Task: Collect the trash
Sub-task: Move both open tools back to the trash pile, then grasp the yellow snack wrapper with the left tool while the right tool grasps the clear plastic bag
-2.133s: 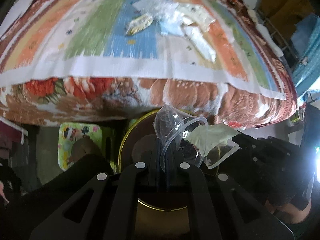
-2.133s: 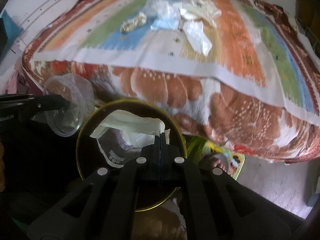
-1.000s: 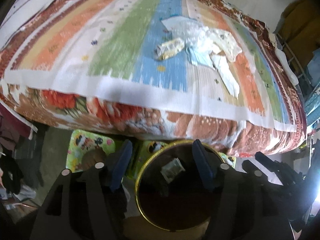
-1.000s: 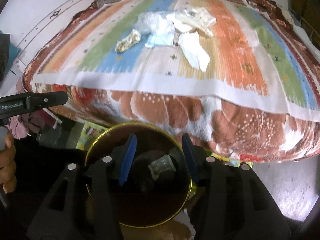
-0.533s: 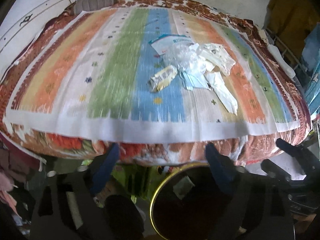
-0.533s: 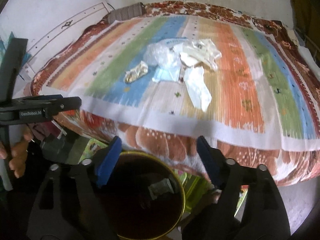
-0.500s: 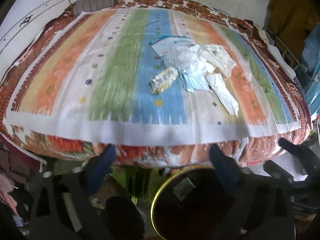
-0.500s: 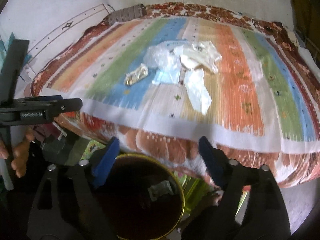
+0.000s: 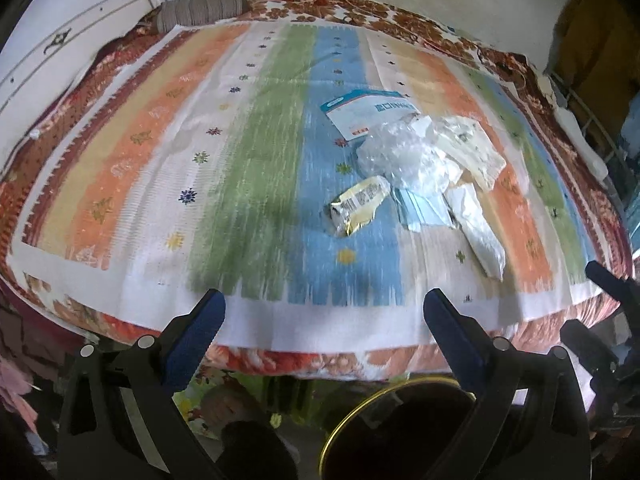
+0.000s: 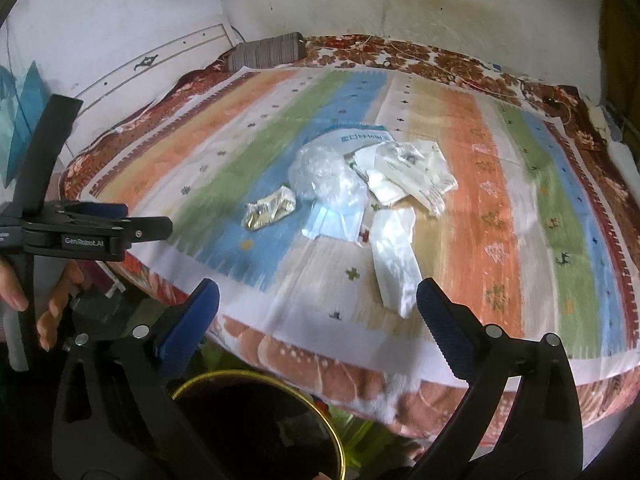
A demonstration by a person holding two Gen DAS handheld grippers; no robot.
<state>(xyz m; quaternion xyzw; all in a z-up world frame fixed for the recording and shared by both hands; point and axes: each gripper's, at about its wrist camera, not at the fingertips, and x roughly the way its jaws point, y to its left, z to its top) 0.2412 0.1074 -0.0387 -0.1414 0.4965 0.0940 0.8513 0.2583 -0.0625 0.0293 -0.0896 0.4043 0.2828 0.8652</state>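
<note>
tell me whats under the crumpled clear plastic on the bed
A light blue packet sticks out from under the clear plastic, and a white-and-blue pouch lies partly behind it. Anything else beneath is hidden.

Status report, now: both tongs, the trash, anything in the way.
Left tongs open, empty. Right tongs open, empty. Trash pile and foil wrapper on striped bedspread; bin below bed edge. Nothing in the way.
</note>
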